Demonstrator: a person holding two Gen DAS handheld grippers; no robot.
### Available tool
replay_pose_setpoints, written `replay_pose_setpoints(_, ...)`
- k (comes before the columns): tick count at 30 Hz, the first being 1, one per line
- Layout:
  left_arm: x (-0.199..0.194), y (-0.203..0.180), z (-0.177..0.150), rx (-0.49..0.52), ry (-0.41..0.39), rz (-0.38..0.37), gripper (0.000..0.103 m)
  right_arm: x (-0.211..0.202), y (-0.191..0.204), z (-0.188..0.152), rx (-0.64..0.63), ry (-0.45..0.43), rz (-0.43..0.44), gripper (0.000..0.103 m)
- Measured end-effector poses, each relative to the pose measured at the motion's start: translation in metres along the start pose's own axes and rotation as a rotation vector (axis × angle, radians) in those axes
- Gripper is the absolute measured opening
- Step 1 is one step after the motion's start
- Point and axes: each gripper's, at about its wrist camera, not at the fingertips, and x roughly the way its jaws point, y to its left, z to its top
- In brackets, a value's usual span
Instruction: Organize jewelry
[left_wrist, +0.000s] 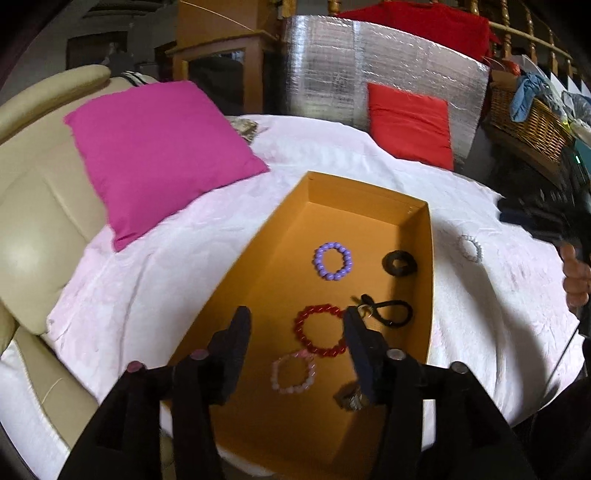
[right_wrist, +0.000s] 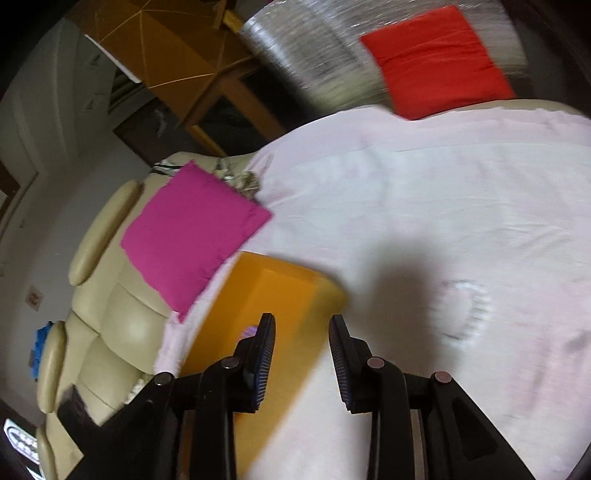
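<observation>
An orange cardboard box (left_wrist: 258, 295) is sitting open on a sofa draped with a pale pink sheet (left_wrist: 155, 266), and most of the jewelry is already lying on its floor. Inside are a lilac beaded bracelet (left_wrist: 332, 260), a black ring-shaped band (left_wrist: 399, 263), a black cord loop with a small metal clasp (left_wrist: 391, 312), a dark red beaded bracelet (left_wrist: 320, 335) and a pale pink beaded bracelet (left_wrist: 293, 373). A small dark lumpy piece (left_wrist: 351, 400) is lying near the front, too unclear to name.

One piece is lying outside: a white beaded bracelet (right_wrist: 467, 308), resting on the sheet just to the right of the box and nearly blending into the fabric.

The left gripper (left_wrist: 295, 325) is hovering over the box with its jaws spread apart and holding nothing. The right gripper (right_wrist: 303, 326) is hanging above the box's right edge, jaws likewise released and empty, with the white bracelet ahead and to its right. This view is blurred.

The bracelet is probably very light and floppy, likely strung on elastic, and its smooth round beads may slip. Pinching across one side of the ring, over a bead or two, seems the safest hold; the soft sheet underneath may bunch into the jaws.

A magenta cushion (left_wrist: 159, 155) and a red cushion (left_wrist: 410, 125) are lying farther back.
</observation>
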Motion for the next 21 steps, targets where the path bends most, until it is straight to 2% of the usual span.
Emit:
replay_pose_setpoints(1, -0.005, 0.000, -0.003, -0.003, -0.006, 0.006, 0.068, -0.009, -0.009, -0.006, 0.003, -0.006, -0.019, 0.033)
replay_pose_setpoints(5, -0.023, -0.014, -0.015, -0.011, -0.022, 0.000, 0.069, -0.036, -0.040, -0.024, 0.038, -0.016, -0.049, 0.033)
replay_pose_setpoints(9, -0.031, -0.061, -0.020, 0.011, -0.022, -0.095, 0.071, -0.055, -0.059, -0.041, 0.078, -0.025, -0.059, 0.033)
replay_pose_setpoints(12, -0.041, -0.111, -0.025, 0.078, -0.037, -0.185, 0.072, -0.073, -0.066, -0.051, 0.101, -0.043, -0.088, 0.056)
replay_pose_setpoints(17, -0.055, -0.165, -0.039, 0.159, -0.032, -0.276, 0.074, -0.102, -0.064, -0.063, 0.066, -0.064, -0.139, 0.057)
replay_pose_setpoints(21, -0.064, -0.186, -0.048, 0.240, -0.047, -0.280, 0.075, -0.123, -0.060, -0.070, 0.039, -0.081, -0.155, 0.057)
